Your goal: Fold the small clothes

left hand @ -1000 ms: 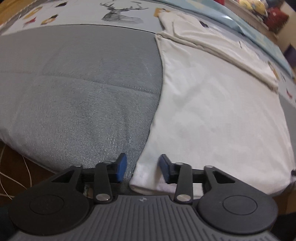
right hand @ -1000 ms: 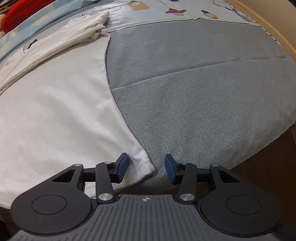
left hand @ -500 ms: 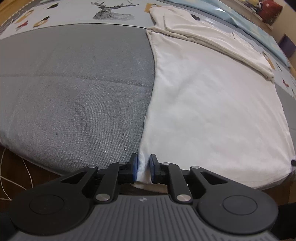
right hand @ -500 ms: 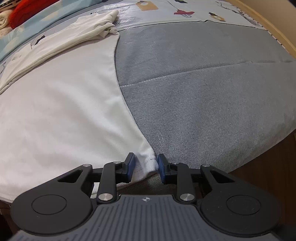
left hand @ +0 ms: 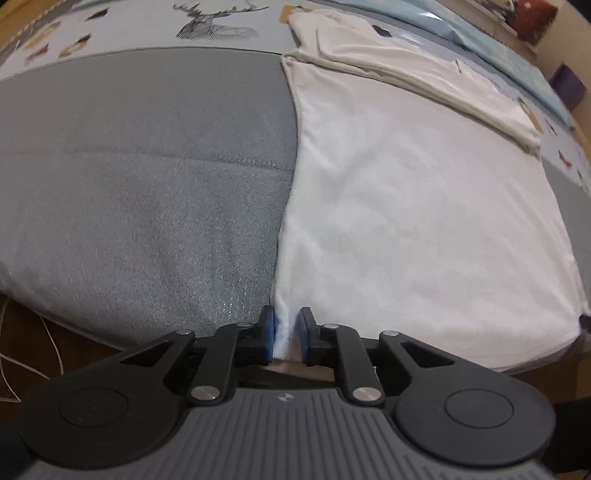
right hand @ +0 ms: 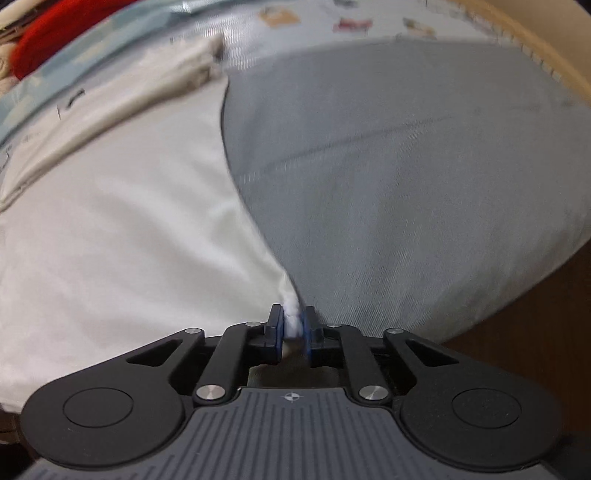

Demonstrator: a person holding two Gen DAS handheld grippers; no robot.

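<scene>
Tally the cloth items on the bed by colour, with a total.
White: 2, the spread white garment and the folded white cloth behind it.
Grey: 1, the grey cushion.
Red: 1, a red fabric.
Total: 4.

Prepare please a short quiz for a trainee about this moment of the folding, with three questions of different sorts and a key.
1. True or false: the left hand-held gripper is wide open above the white garment.
2. What does the right hand-held gripper pinch? A) a near corner of the white garment B) the grey quilt C) nothing
3. Fill in: at its far end the garment's upper part already lies ____ over.

Key: 1 false, its jaws have closed on a near corner; 2 A; 3 folded.
</scene>
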